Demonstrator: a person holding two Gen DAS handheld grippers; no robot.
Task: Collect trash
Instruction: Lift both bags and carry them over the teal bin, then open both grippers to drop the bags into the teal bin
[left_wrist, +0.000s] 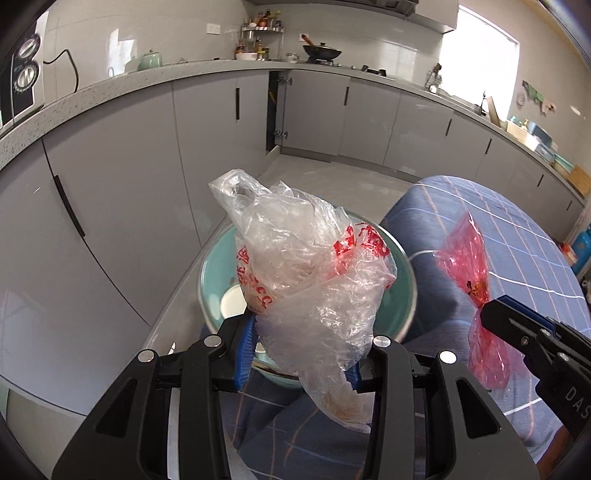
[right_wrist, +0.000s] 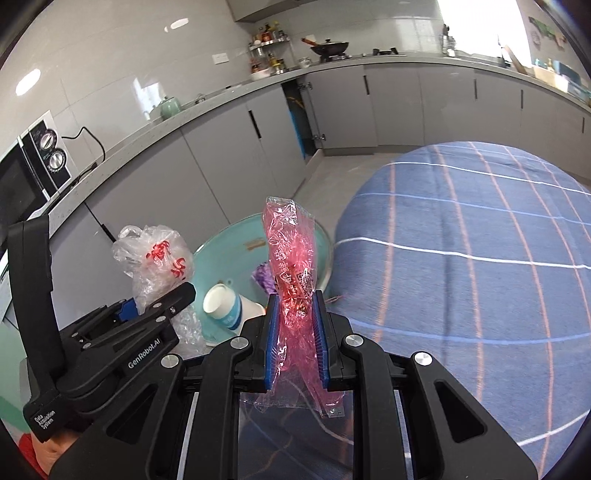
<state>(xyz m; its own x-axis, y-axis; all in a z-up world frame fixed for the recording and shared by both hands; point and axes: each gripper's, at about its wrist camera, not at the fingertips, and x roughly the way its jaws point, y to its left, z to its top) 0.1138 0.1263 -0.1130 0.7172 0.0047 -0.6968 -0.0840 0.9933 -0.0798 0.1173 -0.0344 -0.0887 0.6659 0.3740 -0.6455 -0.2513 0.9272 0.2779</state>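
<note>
The left tongs (left_wrist: 301, 347) are closed on a crumpled clear plastic bag with red print (left_wrist: 310, 273), its blue pads (left_wrist: 245, 350) pressing the bag's waist so that the handle end stands up above the fingers and the tail droops below them. The right tongs (right_wrist: 295, 339) are likewise clamped, squeezing a pink cellophane wrapper (right_wrist: 291, 266) between blue pads (right_wrist: 271, 343); the wrapper rises upright above the grip and a clear crinkled end hangs under it. In the left wrist view the right tongs (left_wrist: 484, 314) show at the right edge, pinching the same pink wrapper (left_wrist: 467, 264); in the right wrist view the left tongs (right_wrist: 147, 306) sit at the left with the clear bag (right_wrist: 157, 262). Just beyond and below both bundles is a teal bin (right_wrist: 317, 243) with a metal rim, and inside it lie a white paper cup (right_wrist: 225, 304) on its side and a bit of purple wrapping (right_wrist: 264, 277). To the right spreads a blue plaid cloth (right_wrist: 461, 258) with white and orange lines. Farther off run grey cabinets (left_wrist: 122, 177) under a speckled bench (left_wrist: 147, 75), carrying a microwave (right_wrist: 33, 170), a pale green teapot (left_wrist: 150, 60), a spice rack (left_wrist: 260, 35) and a black wok (left_wrist: 322, 52).
</note>
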